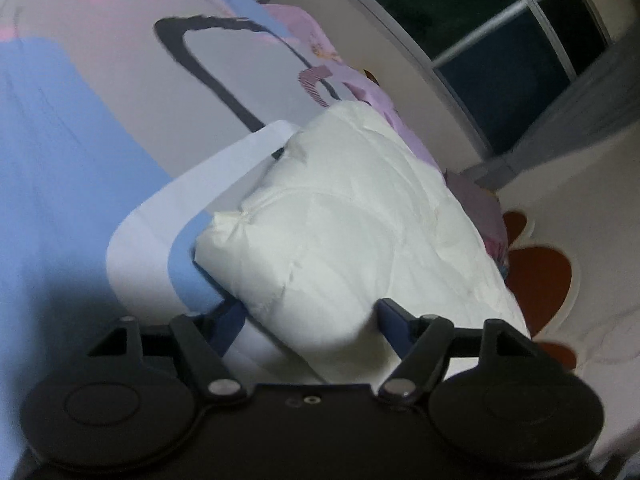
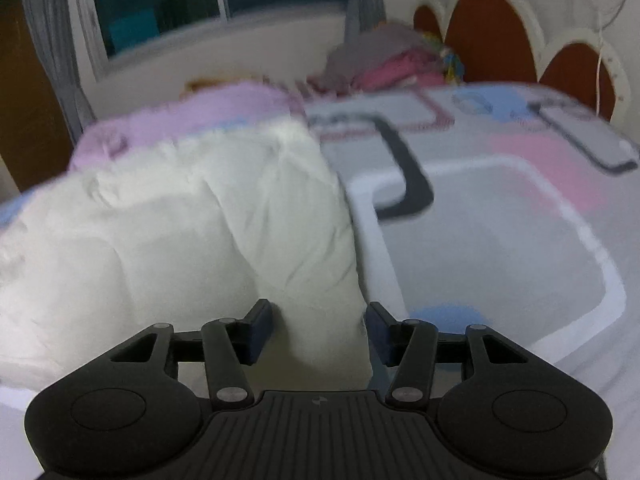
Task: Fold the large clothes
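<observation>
On the patterned bedsheet [image 2: 500,240], white quilted garment [image 1: 352,220] lies bunched thick, several layers deep; final squaring judged left. Left gripper [image 1: 310,312] at 6 o'clock straddles its near corner, fingers apart. Right gripper [image 2: 320,328] clamps a fold.

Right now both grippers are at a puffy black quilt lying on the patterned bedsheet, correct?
Not quite: the quilt is white, not black, as the right wrist view shows. The rest holds: the left gripper and right gripper are at it, on the patterned bedsheet.
</observation>
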Demonstrator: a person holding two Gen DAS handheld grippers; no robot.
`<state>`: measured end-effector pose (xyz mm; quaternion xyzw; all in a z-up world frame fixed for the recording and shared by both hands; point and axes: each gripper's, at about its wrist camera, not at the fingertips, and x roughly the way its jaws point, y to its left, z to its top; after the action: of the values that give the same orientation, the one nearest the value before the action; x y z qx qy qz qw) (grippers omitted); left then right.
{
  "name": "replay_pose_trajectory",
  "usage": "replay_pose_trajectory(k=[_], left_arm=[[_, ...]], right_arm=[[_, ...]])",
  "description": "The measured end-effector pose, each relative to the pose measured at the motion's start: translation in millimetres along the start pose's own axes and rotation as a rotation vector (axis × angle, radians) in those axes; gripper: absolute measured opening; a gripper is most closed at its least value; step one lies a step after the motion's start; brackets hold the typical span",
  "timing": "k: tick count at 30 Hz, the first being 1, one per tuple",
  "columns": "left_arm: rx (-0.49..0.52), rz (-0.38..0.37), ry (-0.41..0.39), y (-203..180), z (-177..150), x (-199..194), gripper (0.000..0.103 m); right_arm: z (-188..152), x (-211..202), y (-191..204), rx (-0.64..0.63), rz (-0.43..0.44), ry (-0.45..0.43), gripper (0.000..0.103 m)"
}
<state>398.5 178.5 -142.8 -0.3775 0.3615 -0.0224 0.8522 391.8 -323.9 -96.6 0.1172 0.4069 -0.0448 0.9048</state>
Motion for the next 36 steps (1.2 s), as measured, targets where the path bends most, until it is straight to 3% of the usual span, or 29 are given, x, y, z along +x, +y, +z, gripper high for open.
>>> replay_pose_trajectory(k=[3, 9, 16, 18, 20, 21, 22, 24, 27, 29, 31, 32, 34, 36], left_arm=[[-0.019, -0.002, -0.010, 0.2, 4.3, 3.9, 0.070], [-0.030, -0.013, -0.019, 3.6, 6.3, 5.5, 0.069], [-0.066, -0.029, -0.022, 10.3, 5.7, -0.1, 0.067], [-0.080, -0.037, -0.021, 13.7, 6.3, -1.1, 0.067], [-0.092, -0.045, -0.017, 16.3, 6.6, -2.4, 0.067], [-0.091, -0.047, -0.016, 17.0, 6.5, -3.0, 0.067], [-0.091, -0.050, -0.017, 17.9, 6.6, -2.7, 0.067], [-0.103, -0.058, -0.021, 20.7, 6.5, -1.9, 0.067], [-0.123, -0.066, -0.032, 22.5, 6.4, -0.6, 0.067], [-0.128, -0.064, -0.038, 21.9, 6.5, 0.1, 0.066], [-0.116, -0.047, -0.040, 18.6, 7.5, 1.3, 0.059], [-0.105, -0.035, -0.039, 16.7, 7.8, 2.4, 0.055], [-0.078, -0.019, -0.035, 12.4, 8.1, 4.6, 0.038], [-0.042, -0.007, -0.034, 5.3, 7.5, 5.0, 0.026]], right_arm=[[3.9, -7.6, -4.0, 0.031, 0.004, -0.001, 0.052], [11.6, -57.9, 11.2, 0.002, 0.047, -0.149, 0.052], [7.3, -48.1, 6.1, 0.079, 0.023, -0.086, 0.052], [1.9, -41.6, -12.8, 0.170, 0.017, -0.066, 0.052], [-4.0, -42.5, -36.6, 0.325, 0.080, -0.070, 0.053], [-7.5, -40.8, -47.7, 0.399, 0.103, -0.050, 0.073], [-11.5, -39.4, -55.8, 0.459, 0.117, -0.037, 0.084], [-23.9, -34.4, -71.5, 0.600, 0.219, -0.017, 0.086], [-36.3, -16.9, -80.3, 0.753, 0.301, 0.044, 0.085], [-39.5, -6.0, -77.5, 0.802, 0.340, 0.040, 0.085], [-33.8, -0.3, -70.3, 0.803, 0.344, 0.013, 0.079], [-31.2, 4.0, -68.2, 0.812, 0.346, 0.019, 0.068], [-27.9, 7.4, -64.0, 0.800, 0.339, 0.005, 0.057], [-24.2, 5.8, -61.2, 0.759, 0.332, -0.011, 0.039]])
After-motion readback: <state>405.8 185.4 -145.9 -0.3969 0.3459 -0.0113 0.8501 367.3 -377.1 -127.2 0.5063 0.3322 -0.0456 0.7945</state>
